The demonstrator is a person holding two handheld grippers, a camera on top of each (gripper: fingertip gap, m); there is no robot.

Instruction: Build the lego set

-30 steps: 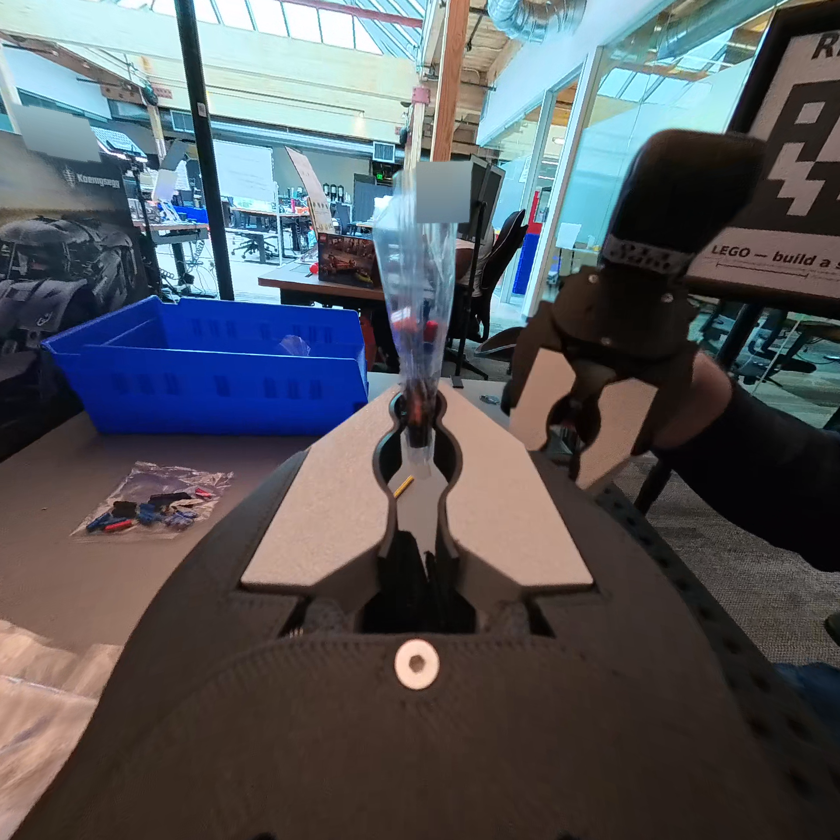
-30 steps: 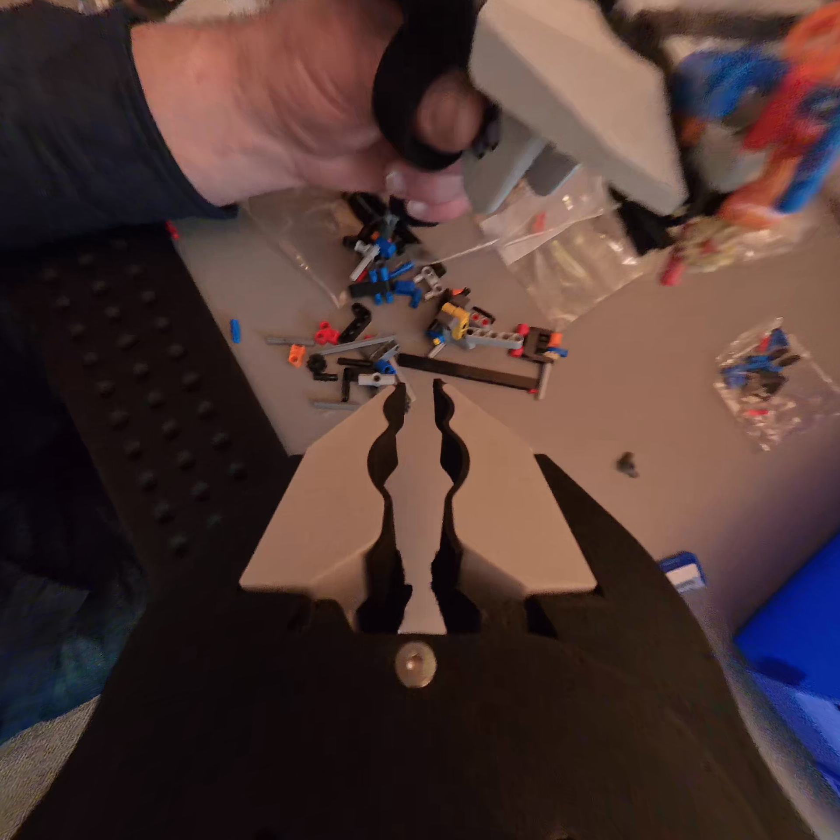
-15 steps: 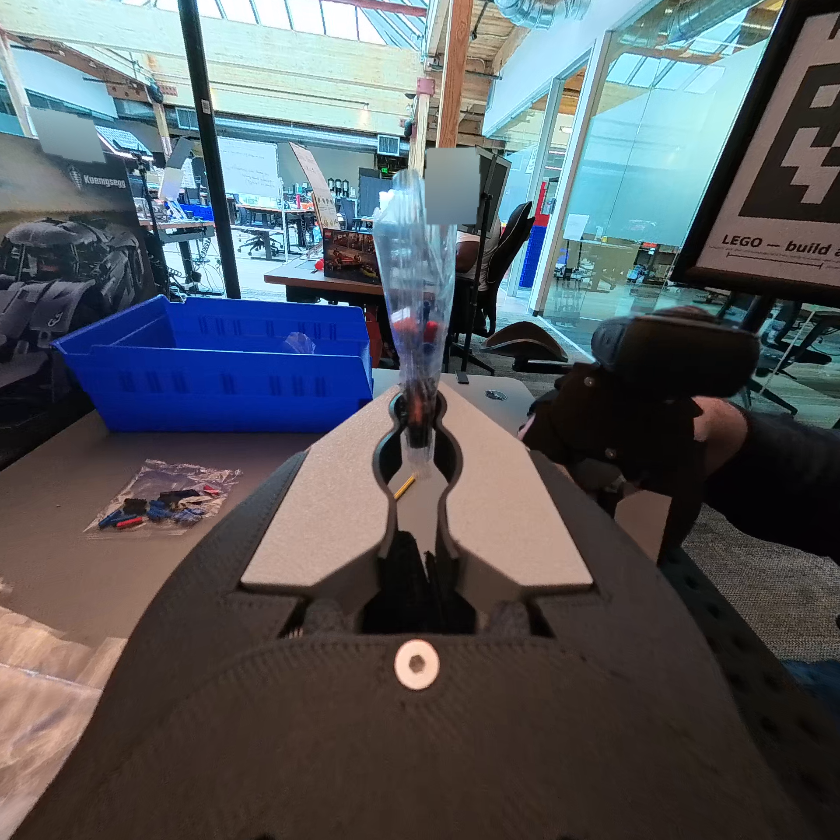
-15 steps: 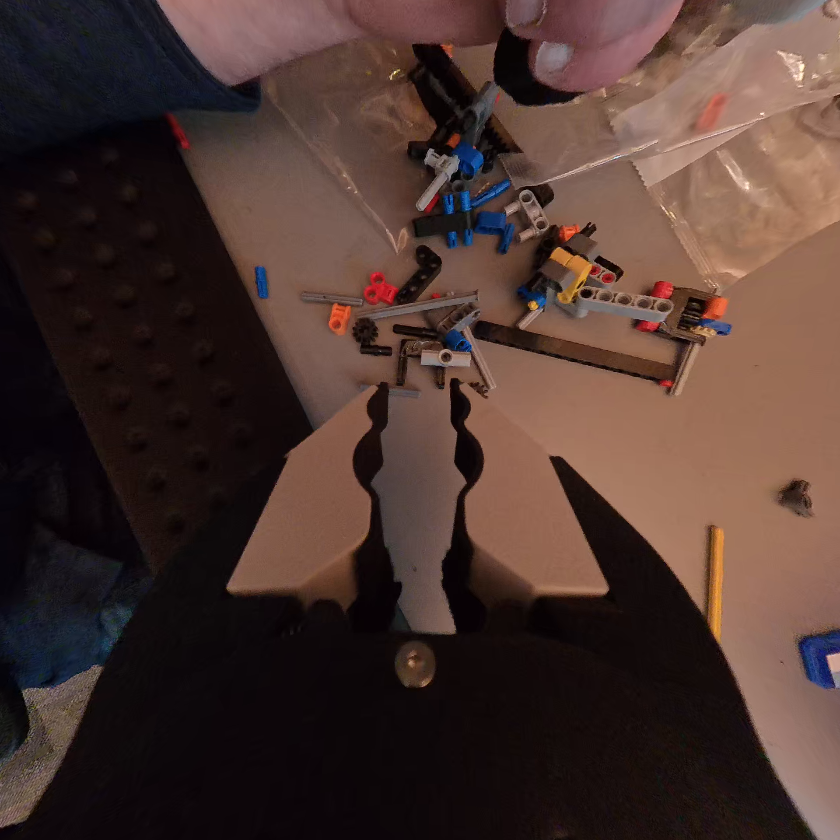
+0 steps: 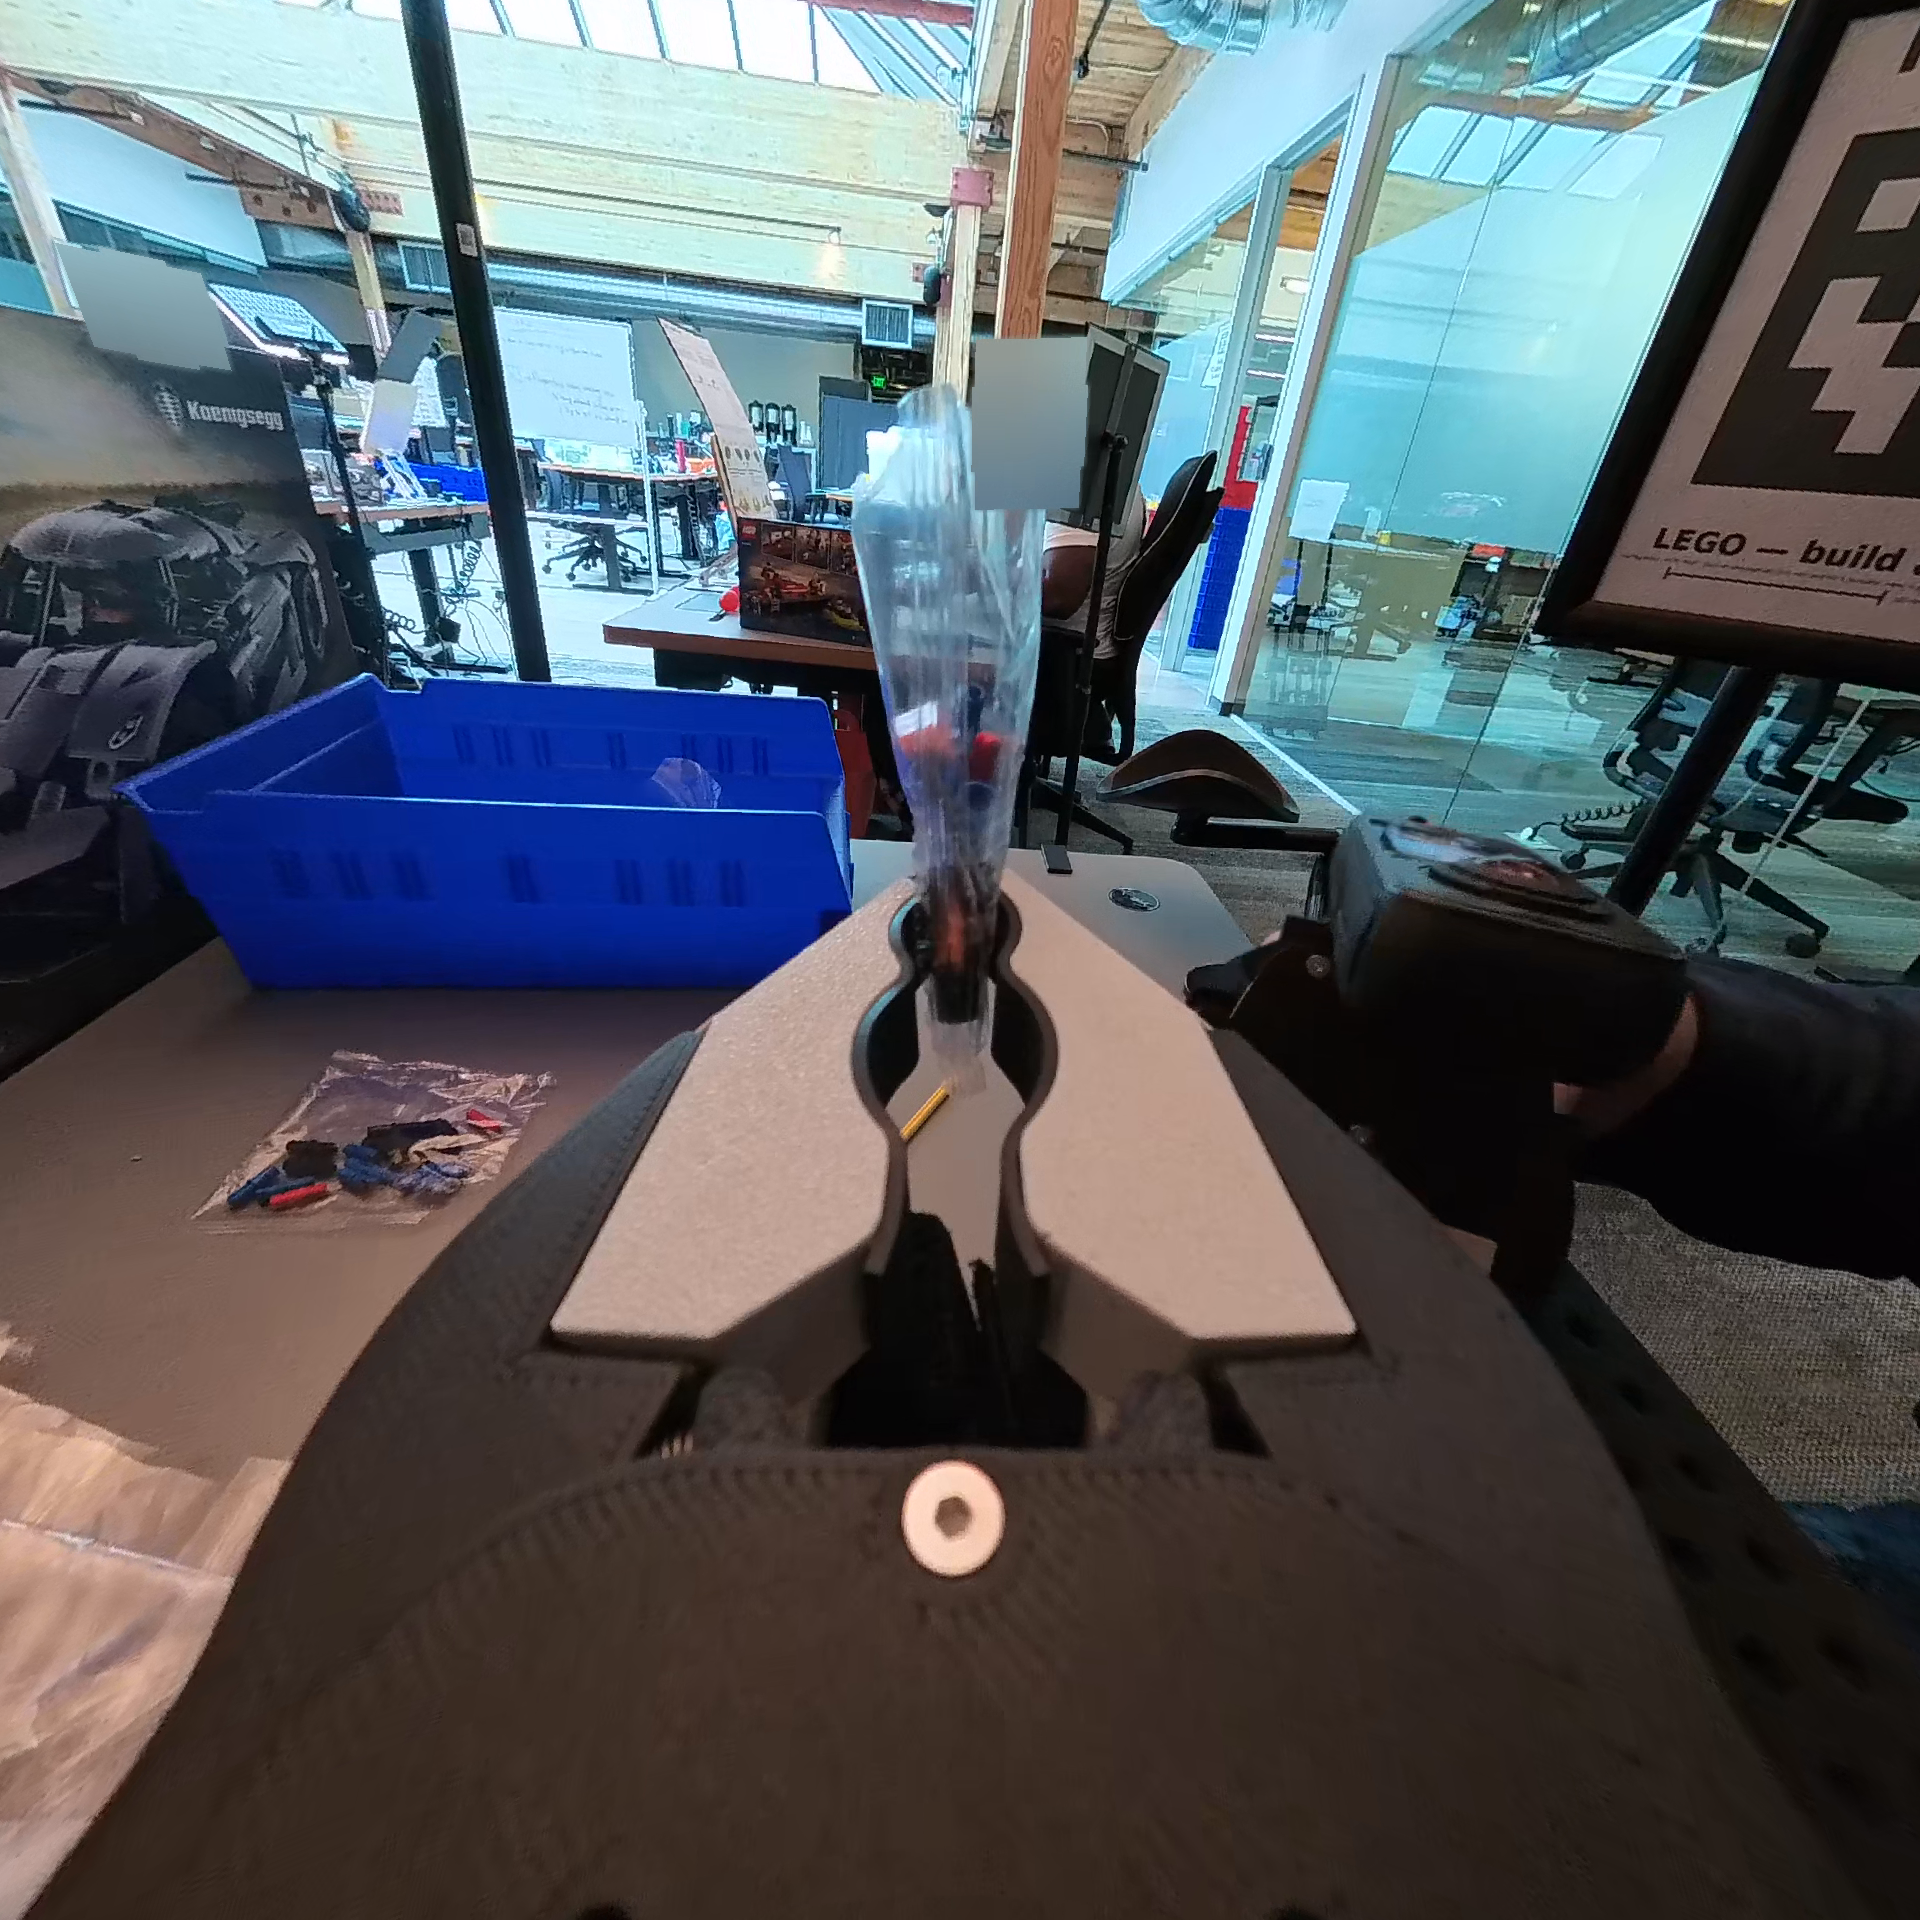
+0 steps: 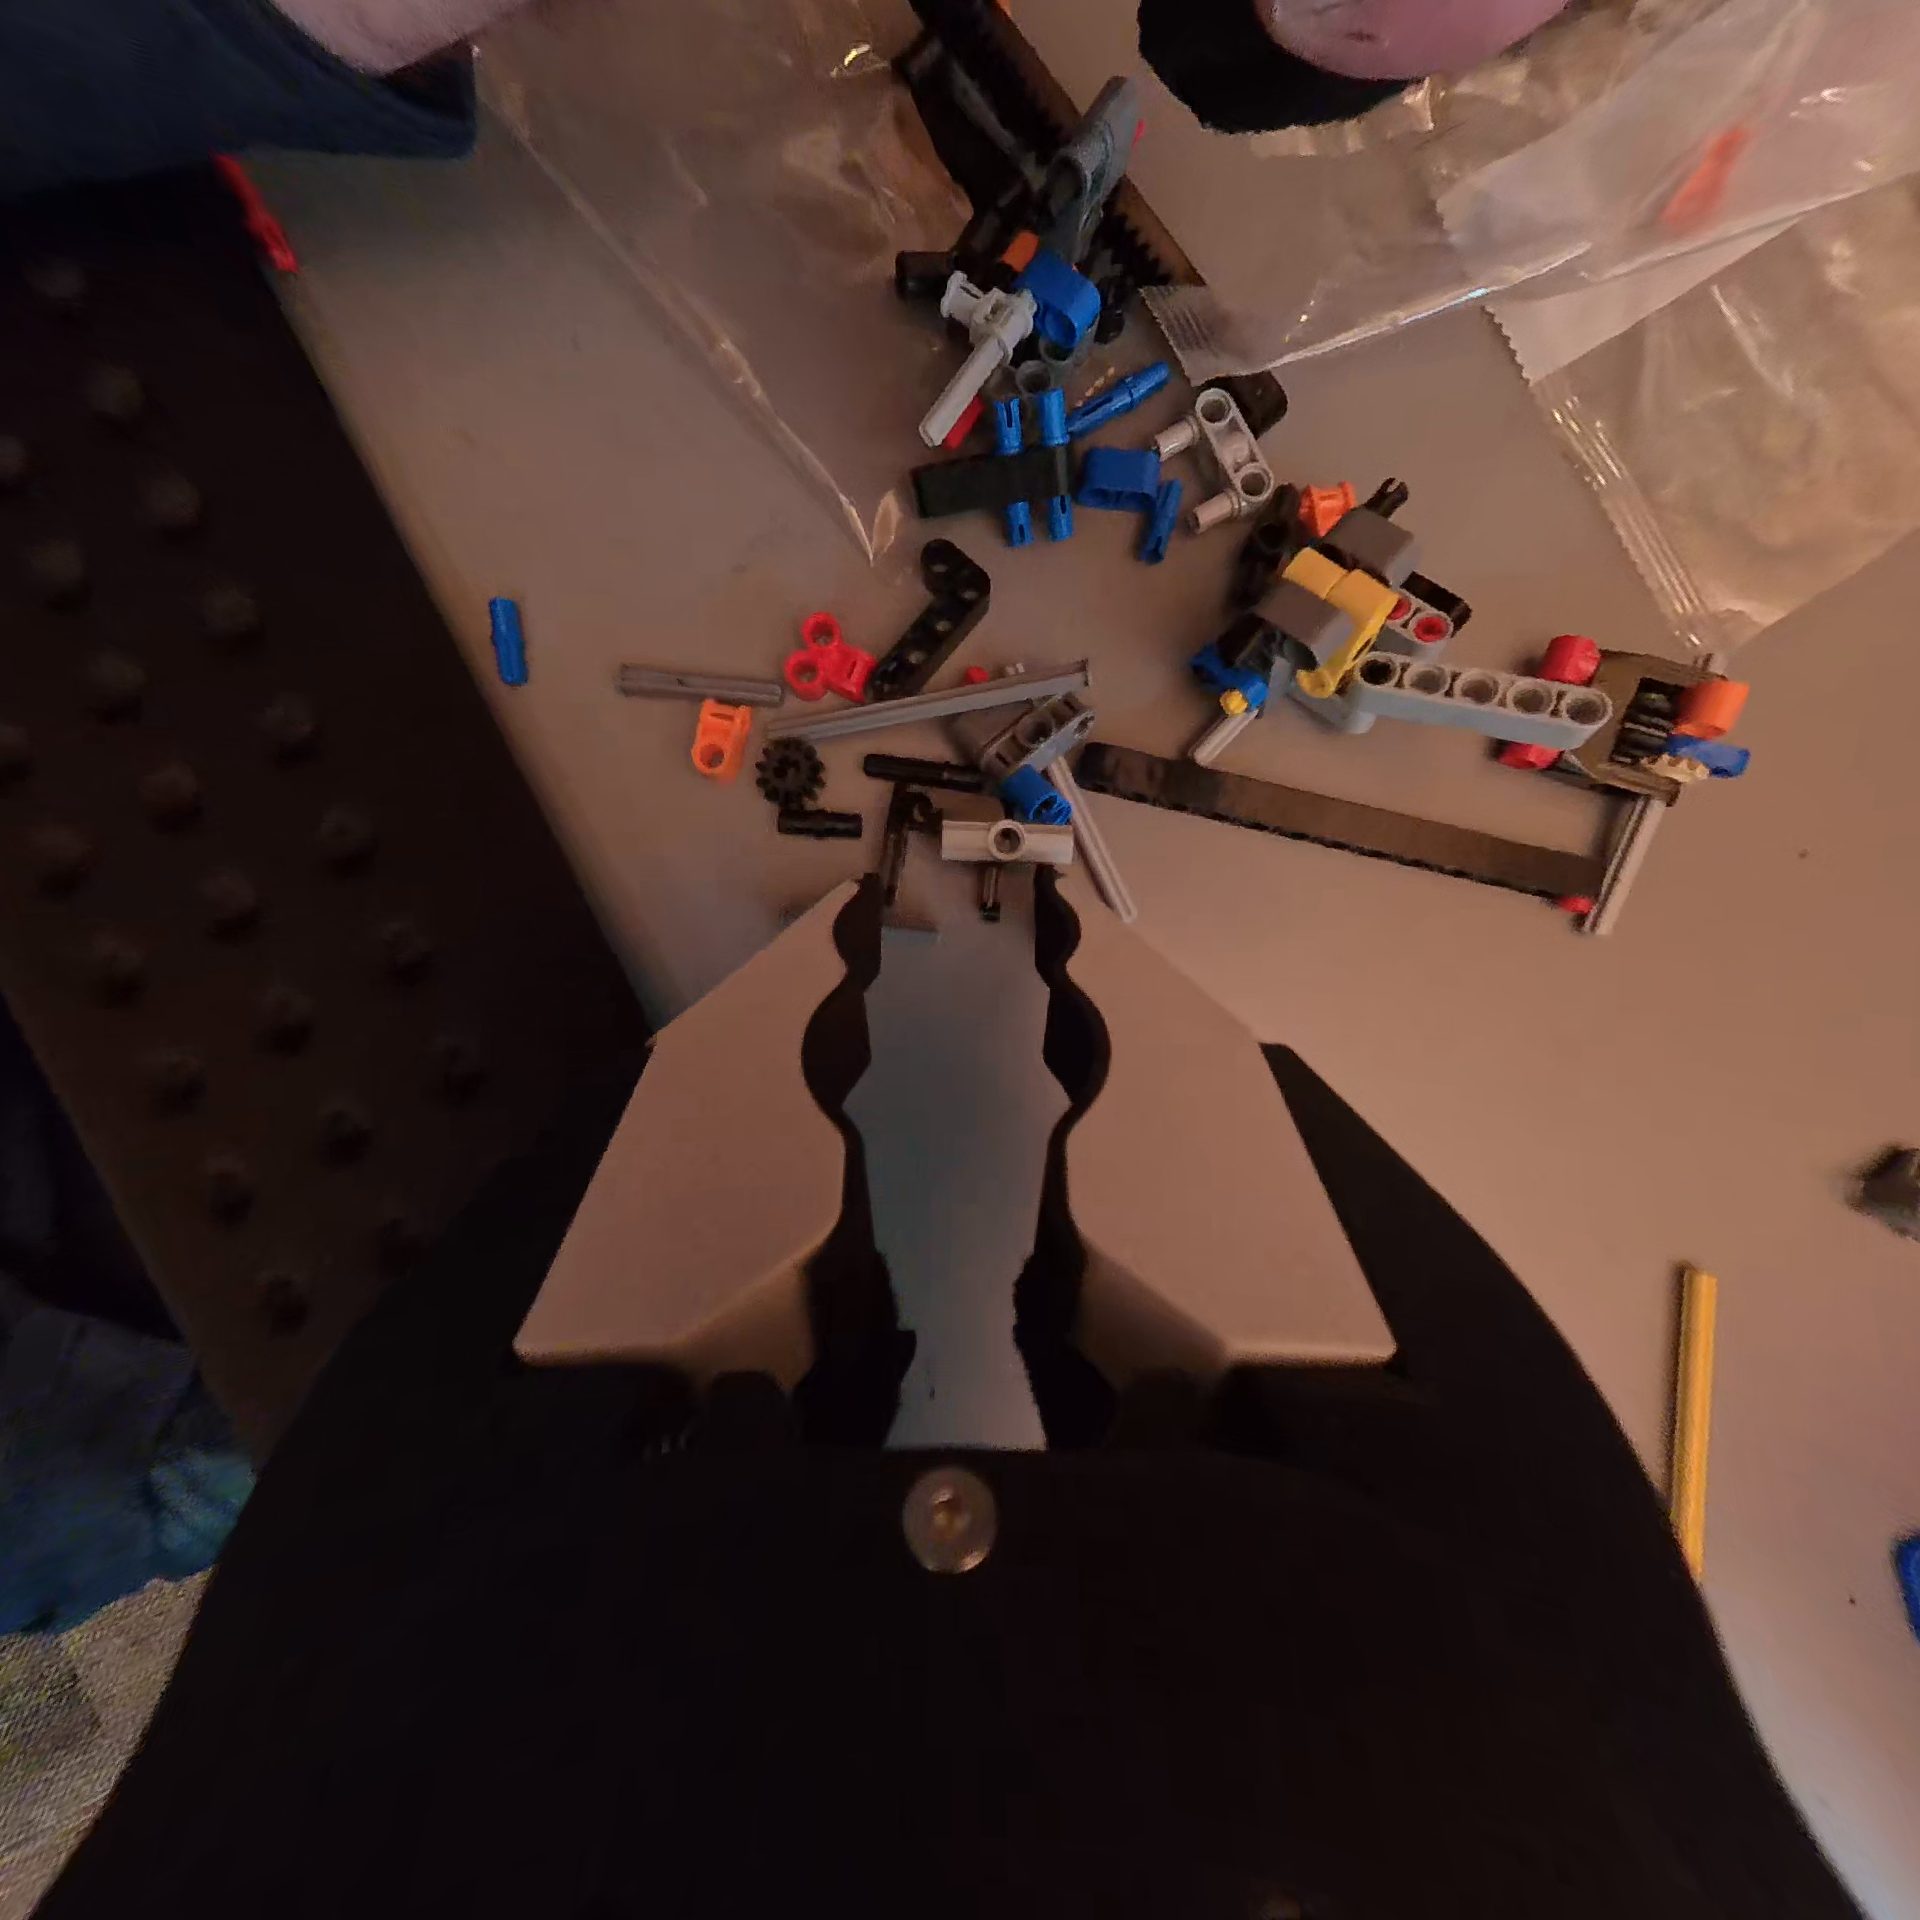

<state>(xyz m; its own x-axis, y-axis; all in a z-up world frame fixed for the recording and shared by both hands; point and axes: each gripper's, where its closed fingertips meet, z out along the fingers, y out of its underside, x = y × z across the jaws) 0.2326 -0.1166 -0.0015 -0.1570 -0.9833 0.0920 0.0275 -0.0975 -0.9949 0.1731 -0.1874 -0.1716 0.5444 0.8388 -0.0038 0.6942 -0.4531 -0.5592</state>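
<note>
Clear plastic parts bag (image 5: pixel 951 644) stands upright, pinched at its lower end in your left claw (image 5: pixel 951 940), probably lifted out of the way. Loose Technic pieces (image 6: pixel 997 717) and a partial assembly (image 6: pixel 1455 696) lie scattered on the table (image 6: pixel 1351 1091). Your right claw (image 6: pixel 951 894) hovers over them, released and empty, presumably choosing a piece.

White lettering on car poster (image 5: pixel 156 582) at left, printed line under black-and-white marker on framed sign (image 5: pixel 1766 416) at right, whiteboard (image 5: pixel 566 379) handwriting illegible.
</note>
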